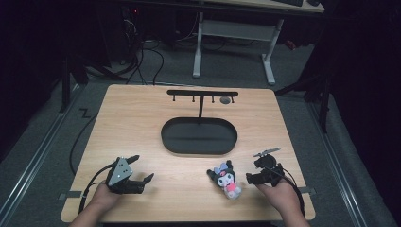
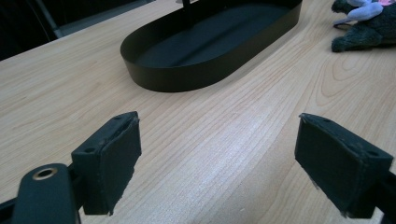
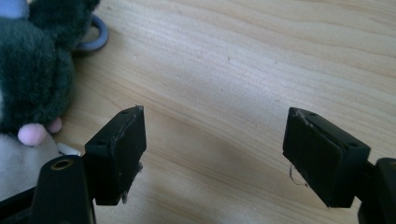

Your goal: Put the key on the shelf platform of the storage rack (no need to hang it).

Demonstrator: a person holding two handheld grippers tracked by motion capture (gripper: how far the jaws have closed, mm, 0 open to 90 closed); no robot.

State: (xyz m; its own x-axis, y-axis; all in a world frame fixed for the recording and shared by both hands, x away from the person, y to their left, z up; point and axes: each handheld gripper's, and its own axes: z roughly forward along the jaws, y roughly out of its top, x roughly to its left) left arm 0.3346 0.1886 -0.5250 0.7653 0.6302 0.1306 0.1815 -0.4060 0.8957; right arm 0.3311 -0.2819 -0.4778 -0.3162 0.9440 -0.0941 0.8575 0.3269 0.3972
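Note:
A black plush toy [image 1: 226, 178] with lilac and pink parts lies near the table's front edge, right of centre. My right gripper [image 1: 253, 171] rests just right of it, open and holding nothing. In the right gripper view the plush toy [image 3: 32, 84] lies left of the open right gripper [image 3: 215, 149], beside its left finger [image 3: 119, 154], and a lilac ring [image 3: 95, 39] shows at the toy's top. My left gripper [image 1: 142, 169] sits at the front left, open and holding nothing. Ahead of the left gripper [image 2: 217, 158] in its own view lie bare wood and the plush toy [image 2: 369, 28] at the far right.
A black oval tray [image 1: 198, 152] sits at the middle of the wooden table [image 1: 132, 123]; its wall [image 2: 187, 79] is in the left gripper view. Behind it stands a black T-shaped hook rack [image 1: 202, 93] with a small grey object [image 1: 225, 100] at one hook. A white desk frame [image 1: 234, 42] stands beyond.

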